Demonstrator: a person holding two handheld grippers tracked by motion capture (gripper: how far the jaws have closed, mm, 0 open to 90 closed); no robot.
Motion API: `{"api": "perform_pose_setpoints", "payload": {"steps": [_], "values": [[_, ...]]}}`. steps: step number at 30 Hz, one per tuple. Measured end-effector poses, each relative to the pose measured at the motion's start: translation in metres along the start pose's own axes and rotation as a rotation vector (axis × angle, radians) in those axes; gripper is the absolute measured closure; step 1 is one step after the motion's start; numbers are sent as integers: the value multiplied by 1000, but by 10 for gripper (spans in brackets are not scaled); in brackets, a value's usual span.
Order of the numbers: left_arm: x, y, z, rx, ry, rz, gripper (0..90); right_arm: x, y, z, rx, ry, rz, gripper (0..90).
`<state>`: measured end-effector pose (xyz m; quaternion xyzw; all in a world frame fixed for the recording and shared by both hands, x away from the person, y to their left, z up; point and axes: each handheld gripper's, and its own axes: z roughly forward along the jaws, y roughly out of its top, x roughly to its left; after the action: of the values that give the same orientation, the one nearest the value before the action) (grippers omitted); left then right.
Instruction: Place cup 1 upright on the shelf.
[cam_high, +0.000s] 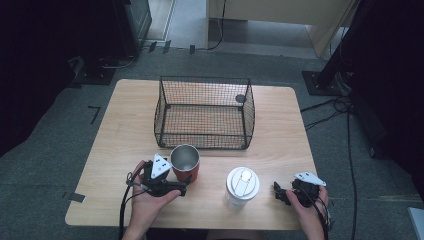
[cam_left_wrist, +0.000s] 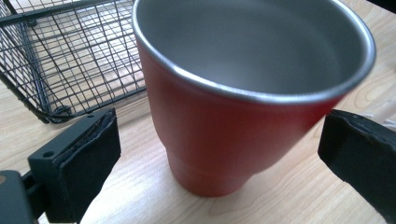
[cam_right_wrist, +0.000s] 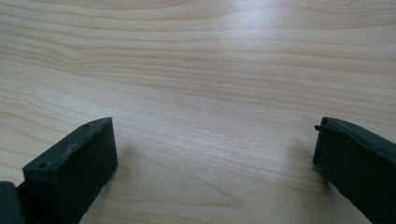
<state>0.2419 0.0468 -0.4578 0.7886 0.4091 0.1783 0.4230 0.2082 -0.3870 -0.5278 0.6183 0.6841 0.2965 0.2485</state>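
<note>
High view: fixed overhead, person's side, faces forward and down, takes in whole desk from far.
Left gripper view: rides left gripper, low, very near, faces red cup between its jaws, wire basket beyond; both shared with high view.
Right gripper view: rides right gripper, close above bare desk wood.

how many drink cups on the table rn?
2: an open red tumbler at the left gripper, just before the wire basket; a white lidded cup to its right.
</note>
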Motion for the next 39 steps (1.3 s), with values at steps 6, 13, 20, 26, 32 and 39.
{"api": "perform_pose_setpoints", "payload": {"steps": [6,13,20,26,32,39], "values": [[-3,4,7,1,0,9,2,0,0,0,0,0,0,0],[-4,9,14,14,-3,-5,2,0,0,0,0,0,0,0],[-6,13,18,13,3,0,23,0,0,0,0,0,0,0],[-8,16,20,11,24,9,70,0,0,0,0,0,0,0],[-7,17,20,12,26,14,72,0,0,0,0,0,0,0],[-5,20,23,2,29,4,40,0,1,1,-1,2,-4,0]]}}
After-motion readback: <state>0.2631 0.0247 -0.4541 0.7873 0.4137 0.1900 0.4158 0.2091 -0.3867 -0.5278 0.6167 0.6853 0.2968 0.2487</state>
